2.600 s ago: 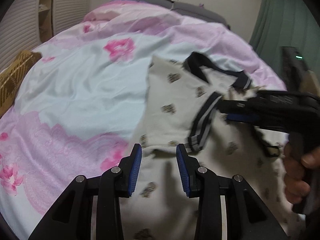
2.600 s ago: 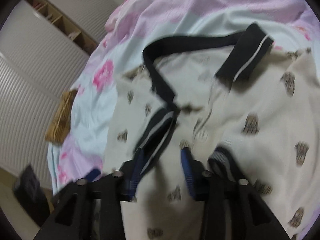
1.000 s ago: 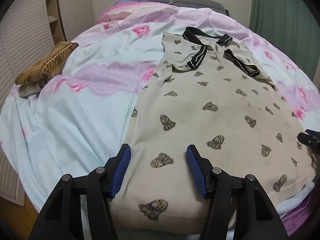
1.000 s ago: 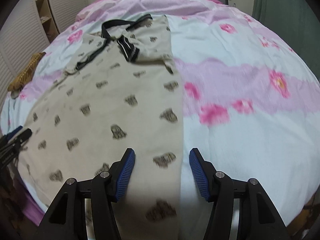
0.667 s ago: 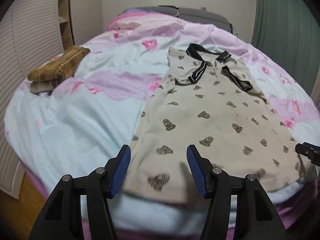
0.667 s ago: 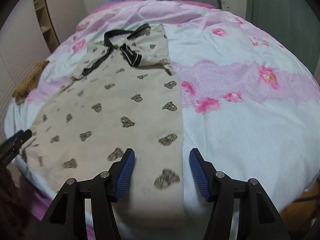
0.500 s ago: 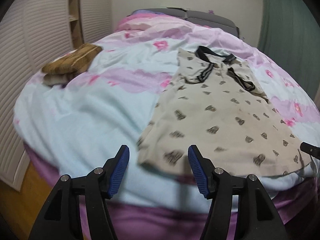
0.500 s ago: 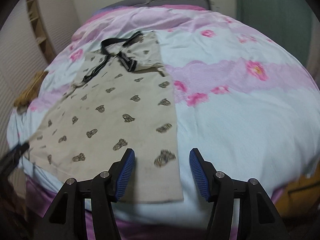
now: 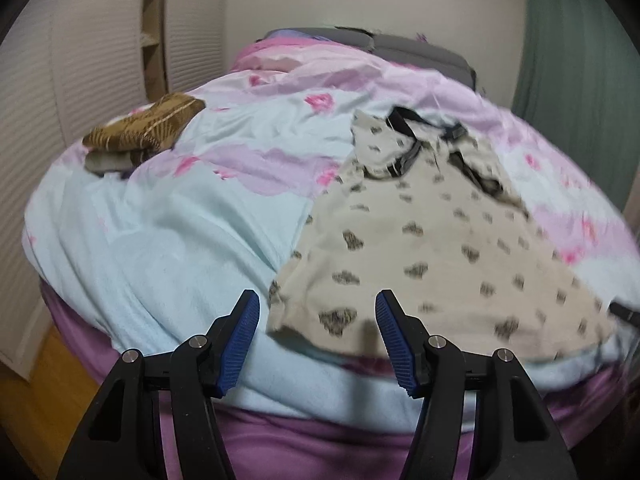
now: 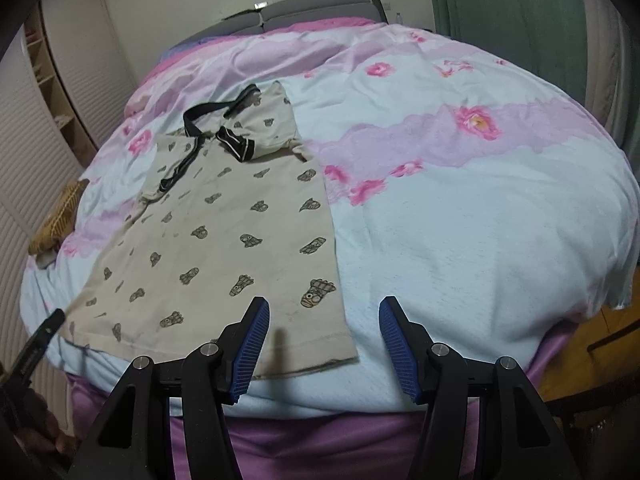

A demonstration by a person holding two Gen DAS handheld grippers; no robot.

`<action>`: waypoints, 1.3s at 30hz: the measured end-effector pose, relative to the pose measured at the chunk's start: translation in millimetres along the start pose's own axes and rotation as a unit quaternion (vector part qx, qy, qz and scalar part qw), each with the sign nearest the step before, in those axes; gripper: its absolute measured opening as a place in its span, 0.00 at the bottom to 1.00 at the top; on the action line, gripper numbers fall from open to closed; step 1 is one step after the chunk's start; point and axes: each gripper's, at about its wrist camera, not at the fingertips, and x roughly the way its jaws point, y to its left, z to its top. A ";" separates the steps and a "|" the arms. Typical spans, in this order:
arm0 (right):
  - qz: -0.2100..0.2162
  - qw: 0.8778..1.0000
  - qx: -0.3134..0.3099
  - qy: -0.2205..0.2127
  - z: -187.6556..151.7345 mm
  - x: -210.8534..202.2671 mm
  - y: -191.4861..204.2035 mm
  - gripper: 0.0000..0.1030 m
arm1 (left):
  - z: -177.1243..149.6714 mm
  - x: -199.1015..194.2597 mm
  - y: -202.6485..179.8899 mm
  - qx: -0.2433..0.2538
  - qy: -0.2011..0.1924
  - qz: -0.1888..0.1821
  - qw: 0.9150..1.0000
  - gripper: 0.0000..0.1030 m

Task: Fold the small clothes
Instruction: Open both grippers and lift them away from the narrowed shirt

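Shirt [image 10: 224, 240] lies flat on the bed [image 10: 460, 240], hem toward the cameras, collar at the far end. Beige, with a small dark repeated print; both sleeves are folded in across the chest.

Right gripper [image 10: 322, 344]: jaws apart, blue pads bare, nothing between them. It hangs off the near edge of the bed, above and short of the cloth. The shirt's near right hem corner lies just beyond the gap between the pads, closer to the left pad. No contact.

Left gripper [image 9: 316, 340]: also parted and empty, pads clear of the fabric. In its view the shirt [image 9: 432, 248] shows its near left hem corner just beyond the gap, with the rest spreading away to the right. This view is motion-blurred, so the print reads as smudges.

Each gripper's tip shows at the edge of the other's view, beside the opposite hem corner.

Mid-distance: the black collar [image 10: 208, 114] with white-striped trim.

Far left on the bed: a brown folded pile [image 9: 144, 132], well apart from the shirt. Beyond: a grey headboard [image 10: 316, 6], a green curtain [image 10: 512, 16] at right.
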 end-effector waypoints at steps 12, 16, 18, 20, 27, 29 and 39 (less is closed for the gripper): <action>-0.042 0.997 -0.070 0.011 -23.9 -2.4 8.6 0.56 | -19.0 5.3 -2.0 0.129 0.020 0.031 0.991 0.58; -0.045 0.996 -0.080 0.023 -25.6 2.9 10.4 0.56 | -20.7 18.8 -2.4 0.131 0.036 0.029 0.990 0.58; -0.052 0.995 -0.086 0.027 -25.9 4.9 11.0 0.56 | -18.7 20.9 -3.5 0.134 0.036 0.030 0.990 0.58; -0.055 0.994 -0.092 0.030 -26.5 5.6 12.4 0.56 | -16.2 20.9 -3.9 0.134 0.033 0.032 0.990 0.58; -0.049 0.992 -0.113 0.032 -26.9 1.4 15.8 0.55 | -11.1 23.2 -3.7 0.126 0.033 0.030 0.991 0.54; -0.035 0.993 -0.112 0.017 -25.4 -5.5 14.7 0.55 | -11.8 21.9 -5.4 0.125 0.029 0.025 0.991 0.53; 0.025 0.998 -0.048 0.035 -15.7 8.5 7.1 0.55 | -4.7 13.9 -2.2 0.054 0.025 -0.024 0.998 0.52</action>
